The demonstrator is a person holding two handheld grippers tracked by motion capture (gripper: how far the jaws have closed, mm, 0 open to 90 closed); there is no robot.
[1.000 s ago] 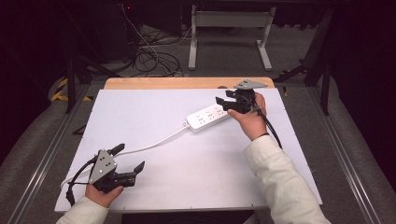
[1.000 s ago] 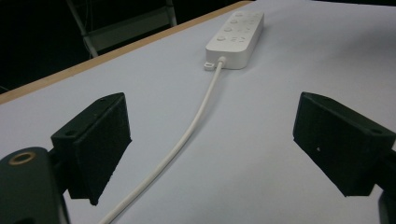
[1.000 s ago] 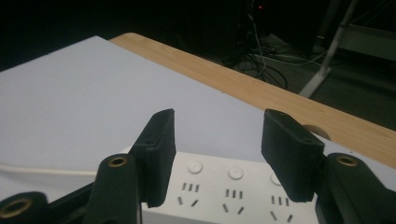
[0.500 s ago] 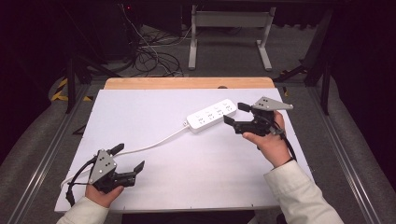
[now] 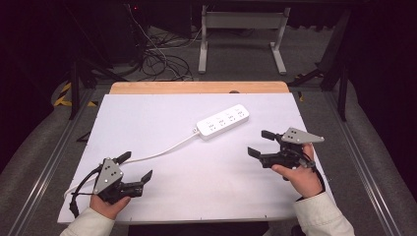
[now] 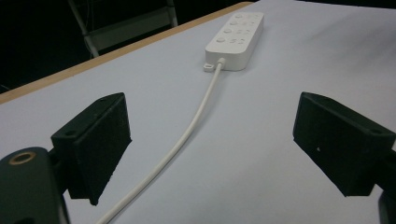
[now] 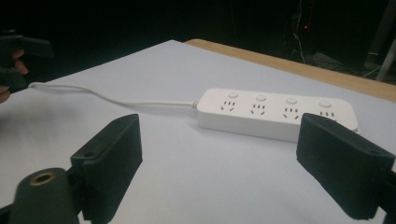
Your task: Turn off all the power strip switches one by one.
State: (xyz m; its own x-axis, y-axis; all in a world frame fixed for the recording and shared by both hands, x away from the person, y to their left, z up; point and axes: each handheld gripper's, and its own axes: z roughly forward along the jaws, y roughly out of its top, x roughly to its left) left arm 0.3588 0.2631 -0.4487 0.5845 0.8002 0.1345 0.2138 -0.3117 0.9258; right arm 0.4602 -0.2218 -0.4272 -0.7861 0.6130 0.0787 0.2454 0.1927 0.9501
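White power strip (image 5: 223, 121) lies flat on the white table cover (image 5: 162, 118), toward the far middle, four sockets with a button by each, nothing plugged in. Its white cord (image 5: 162, 152) leaves the near-left end and curves across the cover toward the left gripper (image 5: 134, 169).

Left gripper at the near left corner, held in the left hand (image 5: 109, 204), fingers spread wide apart, nothing between them. In the left gripper view the cord (image 6: 187, 135) runs up between the two black fingers (image 6: 93, 144), closer to the left one, and the strip (image 6: 235, 41) sits well ahead of the tips. Cannot tell if the cord touches either finger; looks like it just passes under the gap.

Right gripper (image 5: 258, 143) at the right side of the cover, held in the right hand (image 5: 297, 174), fingers also wide apart and empty, pointing left. Strip is beyond the tips and apart from them. In the right gripper view the strip (image 7: 275, 113) lies across, ahead of the gap between the fingers (image 7: 343, 170), its right end hidden behind the right finger; cord (image 7: 107, 97) trails off left of the left finger.

Wooden table edge (image 5: 196, 87) shows past the cover. Cables (image 5: 157, 56) and a metal frame (image 5: 241, 22) on the dark floor behind.
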